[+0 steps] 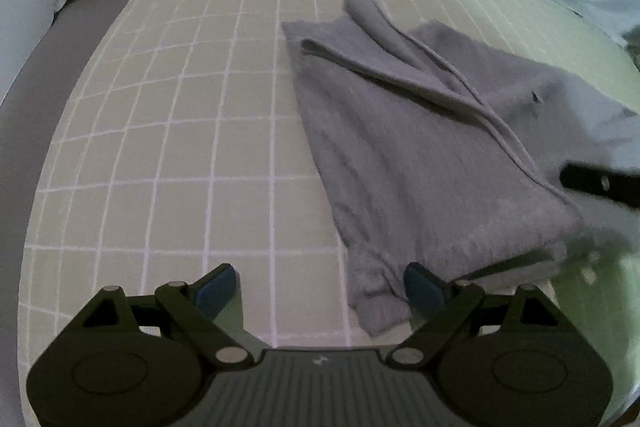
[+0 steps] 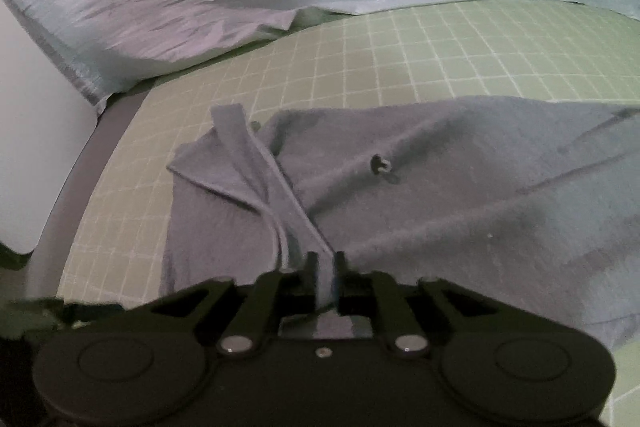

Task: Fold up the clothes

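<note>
Folding is partly done: grey garment (image 1: 420,155) is doubled; its strip is pinched by right gripper (image 2: 323,269) at 6 o'clock; left gripper (image 1: 320,291) is spread, empty.

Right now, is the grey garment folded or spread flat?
Partly folded: the grey garment lies doubled in layers on the checked sheet, one strip pinched by the right gripper.

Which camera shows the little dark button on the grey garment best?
The right wrist view: the button sits near centre, fairly sharp on the grey garment. The left wrist view shows it only as a small dark speck far off.
</note>
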`<action>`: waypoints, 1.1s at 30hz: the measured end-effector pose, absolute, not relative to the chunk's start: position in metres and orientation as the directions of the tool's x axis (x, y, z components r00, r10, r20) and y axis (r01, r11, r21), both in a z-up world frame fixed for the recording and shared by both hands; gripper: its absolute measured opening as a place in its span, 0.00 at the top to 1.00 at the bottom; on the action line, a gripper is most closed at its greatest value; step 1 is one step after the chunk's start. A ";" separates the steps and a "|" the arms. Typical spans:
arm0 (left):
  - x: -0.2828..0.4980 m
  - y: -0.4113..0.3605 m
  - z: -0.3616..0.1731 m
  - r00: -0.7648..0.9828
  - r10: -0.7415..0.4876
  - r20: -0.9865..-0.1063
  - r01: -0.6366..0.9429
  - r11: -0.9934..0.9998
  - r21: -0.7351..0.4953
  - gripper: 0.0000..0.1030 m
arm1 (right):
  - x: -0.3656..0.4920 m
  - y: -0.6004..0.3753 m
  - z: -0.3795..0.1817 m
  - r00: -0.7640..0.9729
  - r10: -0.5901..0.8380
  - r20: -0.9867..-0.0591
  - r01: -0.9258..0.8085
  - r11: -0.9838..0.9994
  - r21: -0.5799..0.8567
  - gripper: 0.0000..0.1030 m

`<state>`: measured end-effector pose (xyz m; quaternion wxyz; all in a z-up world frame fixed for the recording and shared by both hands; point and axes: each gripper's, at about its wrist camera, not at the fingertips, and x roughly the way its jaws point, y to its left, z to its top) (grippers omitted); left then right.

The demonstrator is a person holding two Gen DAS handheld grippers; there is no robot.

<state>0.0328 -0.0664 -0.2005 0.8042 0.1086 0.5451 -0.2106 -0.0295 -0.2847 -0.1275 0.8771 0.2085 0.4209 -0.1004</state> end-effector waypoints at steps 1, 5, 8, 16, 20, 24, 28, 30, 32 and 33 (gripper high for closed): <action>0.033 -0.064 -0.200 0.310 -0.225 -0.924 0.451 0.890 -0.066 0.11 | -0.028 -0.285 -0.127 0.628 -0.004 -0.778 0.353 0.893 0.280 0.73; 0.032 -0.058 -0.201 0.301 -0.233 -0.925 0.436 0.896 -0.084 0.11 | -0.017 -0.280 -0.125 0.646 0.013 -0.763 0.311 0.909 0.278 0.51; 0.029 -0.058 -0.199 0.303 -0.229 -0.925 0.436 0.897 -0.079 0.11 | 0.000 -0.268 -0.130 0.645 0.040 -0.764 0.220 0.947 0.236 0.24; 0.035 -0.049 -0.195 0.294 -0.269 -0.917 0.408 0.903 -0.134 0.11 | 0.023 -0.268 -0.160 0.576 0.081 -0.813 0.164 0.963 0.212 0.43; 0.034 -0.048 -0.196 0.289 -0.272 -0.918 0.396 0.907 -0.144 0.11 | 0.019 -0.266 -0.163 0.569 0.115 -0.814 0.130 0.965 0.226 0.76; 0.037 -0.044 -0.193 0.286 -0.292 -0.913 0.376 0.910 -0.173 0.11 | 0.016 -0.268 -0.158 0.590 0.139 -0.795 0.125 0.957 0.260 0.92; 0.054 -0.020 -0.182 0.307 -0.408 -0.860 0.245 0.907 -0.343 0.12 | 0.011 -0.268 -0.132 0.657 0.126 -0.744 0.108 0.960 0.258 0.93; 0.066 -0.006 -0.180 0.323 -0.491 -0.809 0.152 0.871 -0.468 0.12 | 0.009 -0.271 -0.117 0.689 0.124 -0.714 0.103 0.958 0.266 0.93; 0.077 0.000 -0.184 0.325 -0.571 -0.754 0.081 0.811 -0.580 0.13 | 0.009 -0.275 -0.104 0.711 0.126 -0.692 0.107 0.953 0.284 0.93; 0.081 -0.003 -0.187 0.317 -0.598 -0.736 0.067 0.788 -0.612 0.13 | 0.010 -0.278 -0.100 0.718 0.131 -0.684 0.111 0.948 0.298 0.93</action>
